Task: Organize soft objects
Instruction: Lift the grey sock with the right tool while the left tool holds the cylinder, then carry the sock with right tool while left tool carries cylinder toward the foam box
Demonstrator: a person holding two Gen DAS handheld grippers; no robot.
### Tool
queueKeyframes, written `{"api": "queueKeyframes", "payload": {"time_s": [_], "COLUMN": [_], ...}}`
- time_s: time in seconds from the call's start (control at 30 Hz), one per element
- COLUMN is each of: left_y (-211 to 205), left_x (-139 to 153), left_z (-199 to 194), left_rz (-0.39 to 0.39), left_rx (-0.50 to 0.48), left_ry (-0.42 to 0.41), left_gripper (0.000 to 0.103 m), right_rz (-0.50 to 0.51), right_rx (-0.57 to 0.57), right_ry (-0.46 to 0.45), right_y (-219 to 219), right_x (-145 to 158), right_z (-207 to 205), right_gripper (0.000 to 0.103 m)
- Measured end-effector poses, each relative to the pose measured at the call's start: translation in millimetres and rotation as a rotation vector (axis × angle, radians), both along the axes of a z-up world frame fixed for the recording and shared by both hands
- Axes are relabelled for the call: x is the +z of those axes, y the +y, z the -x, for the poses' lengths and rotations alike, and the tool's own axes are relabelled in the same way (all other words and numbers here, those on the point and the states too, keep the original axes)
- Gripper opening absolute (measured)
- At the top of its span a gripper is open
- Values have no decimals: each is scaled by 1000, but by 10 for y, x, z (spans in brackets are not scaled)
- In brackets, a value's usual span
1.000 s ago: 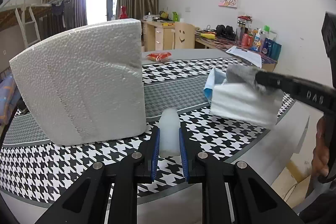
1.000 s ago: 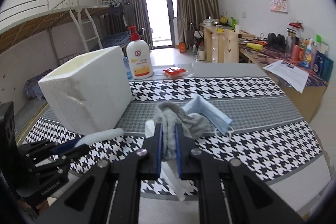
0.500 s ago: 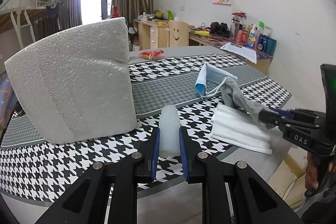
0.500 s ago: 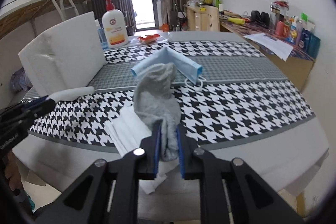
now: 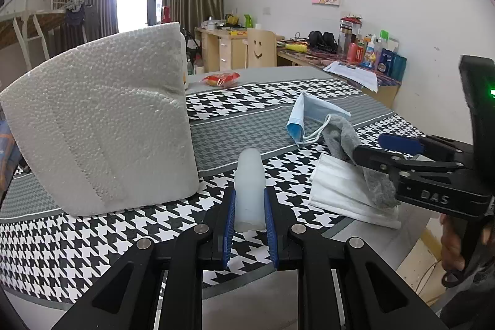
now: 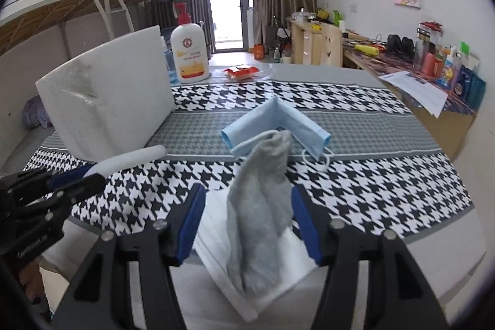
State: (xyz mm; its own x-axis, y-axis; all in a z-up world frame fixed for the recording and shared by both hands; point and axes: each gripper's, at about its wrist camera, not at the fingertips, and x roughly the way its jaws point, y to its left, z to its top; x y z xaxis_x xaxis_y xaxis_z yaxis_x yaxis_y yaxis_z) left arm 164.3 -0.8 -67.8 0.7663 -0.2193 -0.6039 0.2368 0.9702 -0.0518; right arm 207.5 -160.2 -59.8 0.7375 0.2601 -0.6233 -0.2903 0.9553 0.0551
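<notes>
My left gripper [image 5: 249,225] is shut on a translucent white soft tube [image 5: 249,187], held above the table's near edge; the tube also shows in the right wrist view [image 6: 130,160]. My right gripper [image 6: 247,225] is open, its jaws wide on either side of a grey sock [image 6: 263,200]. The sock lies draped over a folded white cloth [image 6: 253,277] at the near table edge and shows in the left wrist view too [image 5: 346,144]. A blue face mask [image 6: 278,126] lies just beyond the sock.
A white foam box [image 5: 102,119] stands on the houndstooth tablecloth [image 6: 371,175] at the left. A lotion pump bottle [image 6: 189,51] and a red snack packet [image 6: 241,71] sit at the far side. A cluttered desk [image 6: 417,61] runs along the right wall.
My right gripper has opened and let go of the grey sock, which now rests on the white cloth. My left gripper still holds the tube and has barely moved.
</notes>
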Motion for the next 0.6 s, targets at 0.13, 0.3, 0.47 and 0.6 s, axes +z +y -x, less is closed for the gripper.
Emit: {"api": "queueKeyframes", "payload": {"time_s": [0.13, 0.3, 0.47, 0.6], "left_y": [2, -18, -30, -4], "left_x": [-21, -65, -75, -40], "left_z": [-52, -113, -152, -123], "left_rz": [1, 4, 3, 3], "left_rx": [1, -5, -9, -2], "left_ry": [8, 17, 20, 6], "left_gripper": [20, 20, 20, 20], "right_rz": [-4, -19, -74, -97], "right_rx": [-3, -43, -47, -54], "right_ry": [45, 90, 127, 112], "right_y": [35, -31, -88, -118], "right_x": [-93, -185, -223, -140], "right_z": [-143, -264, -309, -256], "right_gripper": [62, 37, 9, 9]}}
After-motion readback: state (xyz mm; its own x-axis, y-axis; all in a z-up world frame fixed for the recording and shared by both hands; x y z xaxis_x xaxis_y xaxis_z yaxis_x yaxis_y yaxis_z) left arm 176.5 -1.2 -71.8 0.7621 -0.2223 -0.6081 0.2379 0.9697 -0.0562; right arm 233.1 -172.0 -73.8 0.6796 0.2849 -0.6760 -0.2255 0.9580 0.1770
